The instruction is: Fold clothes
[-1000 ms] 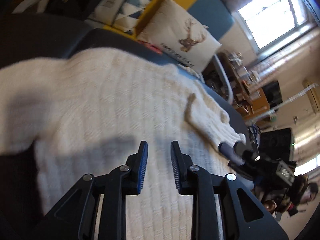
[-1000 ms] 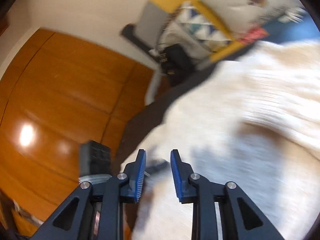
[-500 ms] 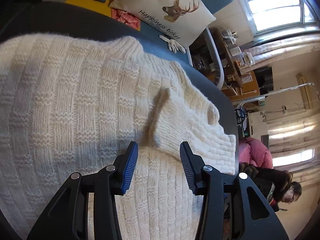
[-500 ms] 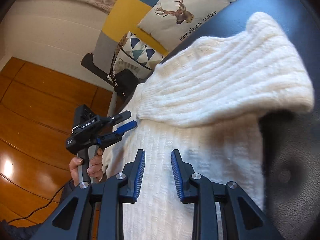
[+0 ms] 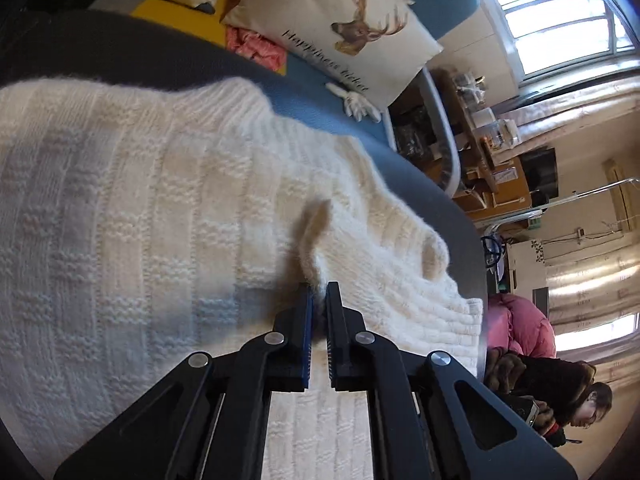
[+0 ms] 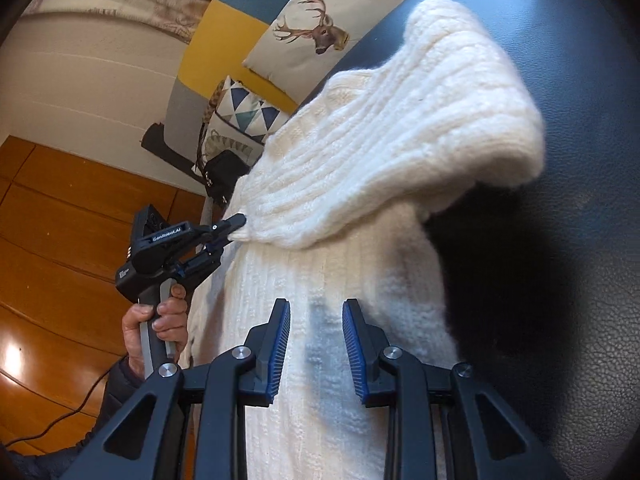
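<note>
A cream knitted sweater (image 5: 140,208) lies spread on a dark padded surface (image 5: 120,56), with one ribbed sleeve (image 5: 380,248) folded across its body. My left gripper (image 5: 318,300) is shut on the near edge of that sleeve, and a pinch of knit shows between its pads. From the right wrist view, the left gripper (image 6: 240,226), held in a hand (image 6: 160,320), grips the sleeve (image 6: 400,140) at its lower left corner. My right gripper (image 6: 316,332) stands open just above the sweater's body (image 6: 340,280), and only flat fabric shows below the gap.
A deer cushion (image 5: 352,28) and a pink cloth (image 5: 256,46) lie beyond the sweater. A triangle-patterned cushion (image 6: 244,116) and a black bag (image 6: 224,172) sit at the far end. A seated person (image 5: 560,392) is at the right. Wooden floor (image 6: 60,240) lies left of the surface.
The left gripper slid across the sweater to the folded sleeve, opened wider, then closed on the sleeve's edge. The right gripper swung in over the sweater's body, its jaws unchanged.
</note>
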`<state>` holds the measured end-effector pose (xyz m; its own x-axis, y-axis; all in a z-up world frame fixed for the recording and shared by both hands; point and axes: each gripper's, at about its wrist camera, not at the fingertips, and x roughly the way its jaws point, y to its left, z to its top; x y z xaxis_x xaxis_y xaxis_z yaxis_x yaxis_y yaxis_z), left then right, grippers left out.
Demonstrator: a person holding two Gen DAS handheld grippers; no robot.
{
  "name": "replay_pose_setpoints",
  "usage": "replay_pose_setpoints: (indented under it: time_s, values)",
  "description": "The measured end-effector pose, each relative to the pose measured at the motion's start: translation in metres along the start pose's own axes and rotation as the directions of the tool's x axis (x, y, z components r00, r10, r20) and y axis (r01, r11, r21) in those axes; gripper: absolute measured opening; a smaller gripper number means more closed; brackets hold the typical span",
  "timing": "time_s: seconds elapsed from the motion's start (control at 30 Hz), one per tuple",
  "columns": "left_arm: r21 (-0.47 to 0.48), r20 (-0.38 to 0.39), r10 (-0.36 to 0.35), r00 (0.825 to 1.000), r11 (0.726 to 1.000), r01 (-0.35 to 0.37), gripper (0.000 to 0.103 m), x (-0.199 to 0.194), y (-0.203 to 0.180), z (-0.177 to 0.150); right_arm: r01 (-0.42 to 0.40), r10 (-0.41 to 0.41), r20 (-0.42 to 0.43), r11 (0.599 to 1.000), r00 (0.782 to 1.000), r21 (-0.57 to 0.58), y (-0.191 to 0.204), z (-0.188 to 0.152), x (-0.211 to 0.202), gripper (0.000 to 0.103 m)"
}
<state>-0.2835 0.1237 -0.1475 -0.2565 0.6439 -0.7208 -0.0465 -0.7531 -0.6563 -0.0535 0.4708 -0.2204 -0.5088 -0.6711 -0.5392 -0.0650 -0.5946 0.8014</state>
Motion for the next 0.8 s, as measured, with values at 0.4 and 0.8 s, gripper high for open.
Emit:
replay_pose_setpoints:
  time_s: [0.4,0.8]
  values:
    - [0.149,0.408,-0.156,0.9,0.983,0.103,0.004,-0.162,-0.039,0.009,0.049,-0.05,0.028,0.998,0.998,0.033,-0.015,-0.006,-0.024,0.026]
    - [-0.046,0.319,0.032,0.947,0.999,-0.019,0.004,-0.15,0.086,-0.05,0.05,-0.054,0.067,0.997,0.996,0.057,-0.004,0.006,-0.025,0.028]
